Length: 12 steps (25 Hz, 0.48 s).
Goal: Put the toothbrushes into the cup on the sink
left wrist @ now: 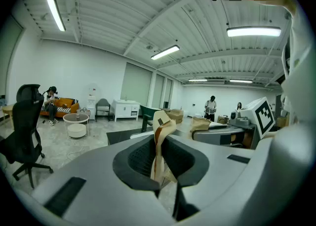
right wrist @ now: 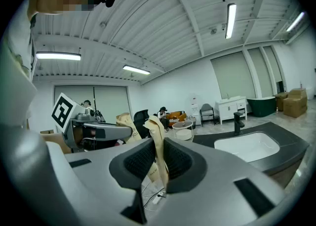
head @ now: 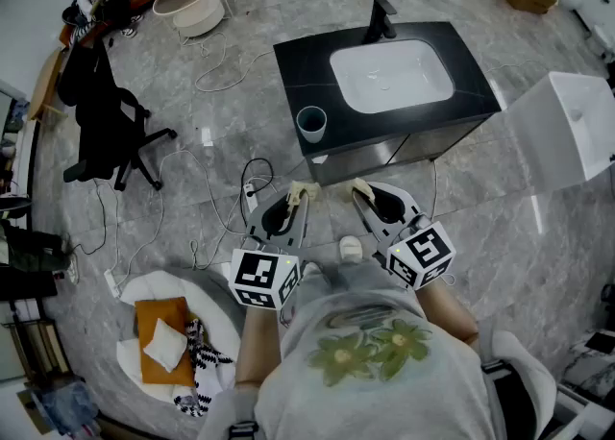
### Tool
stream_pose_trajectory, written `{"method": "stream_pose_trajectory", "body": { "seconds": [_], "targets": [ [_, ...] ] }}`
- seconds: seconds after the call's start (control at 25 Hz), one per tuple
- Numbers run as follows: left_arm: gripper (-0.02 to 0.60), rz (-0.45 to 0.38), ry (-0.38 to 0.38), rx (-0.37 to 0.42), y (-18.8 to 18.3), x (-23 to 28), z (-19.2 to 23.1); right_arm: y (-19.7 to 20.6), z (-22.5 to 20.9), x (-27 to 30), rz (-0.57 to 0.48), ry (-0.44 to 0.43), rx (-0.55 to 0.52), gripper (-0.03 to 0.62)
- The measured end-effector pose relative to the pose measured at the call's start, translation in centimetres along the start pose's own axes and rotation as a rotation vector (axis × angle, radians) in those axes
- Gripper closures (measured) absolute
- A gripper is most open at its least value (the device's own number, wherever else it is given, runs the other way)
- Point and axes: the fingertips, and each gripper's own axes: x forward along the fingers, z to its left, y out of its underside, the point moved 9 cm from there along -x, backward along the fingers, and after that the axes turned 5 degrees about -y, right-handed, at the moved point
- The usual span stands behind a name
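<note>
A black sink counter (head: 298,68) with a white basin (head: 392,75) and a black faucet (head: 381,17) stands ahead of me. A blue-grey cup (head: 311,123) sits on its front left corner. Both grippers are held side by side in front of the counter, short of it. My left gripper (head: 300,194) is shut on a beige wrapped toothbrush (left wrist: 160,143) that stands up between its jaws. My right gripper (head: 361,190) is shut on a second beige toothbrush (right wrist: 158,146). In the right gripper view the basin (right wrist: 249,146) lies to the right.
A black office chair (head: 104,126) and floor cables (head: 226,222) are to the left. A round white table (head: 190,1) stands at the far left, and a white cabinet (head: 567,131) is right of the counter. A white seat with an orange cloth (head: 161,337) is near my left.
</note>
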Motion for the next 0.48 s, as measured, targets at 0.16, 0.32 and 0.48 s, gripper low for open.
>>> {"method": "stream_pose_trajectory", "body": {
  "seconds": [0.16, 0.32, 0.48],
  "targets": [
    [0.528, -0.008, -0.007, -0.013, -0.9, 0.3, 0.2, -0.8, -0.6, 0.3, -0.008, 0.004, -0.004, 0.519],
    [0.528, -0.012, -0.032, 0.0, -1.4, 1.0, 0.4, -1.3, -1.9, 0.6, -0.019, 0.005, -0.006, 0.519],
    [0.528, -0.023, -0.059, 0.015, -2.1, 2.5, 0.1, -1.7, -3.7, 0.6, -0.031, -0.015, -0.004, 0.519]
  ]
}}
